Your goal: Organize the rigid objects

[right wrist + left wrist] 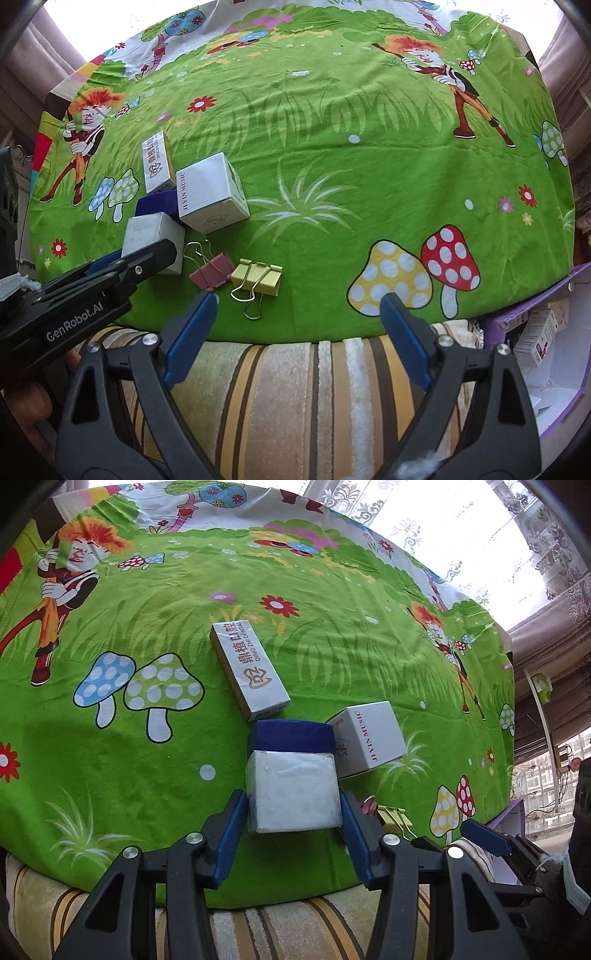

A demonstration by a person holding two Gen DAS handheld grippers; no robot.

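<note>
At lower centre of the left wrist view, the left gripper (293, 808) pinches a grey-and-blue box (293, 794) squarely, best kept level when lifted, while the right gripper (299, 314), jaws spread and empty, should descend over the yellow binder clip (258, 282) at centre-left.

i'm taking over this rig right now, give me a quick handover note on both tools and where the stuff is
Left tool: shut on the small white box, at the near edge of the green cloth.
Right tool: open, nothing between its pads, over the near edge of the cloth, just right of the clips.
On the cloth: the dental box, the blue box and the JI YIN MUSIC box sit close together; the pink binder clip and yellow binder clip lie beside them.
Done: some small boxes already lie in the purple bin at right.
Left: everything else.
</note>
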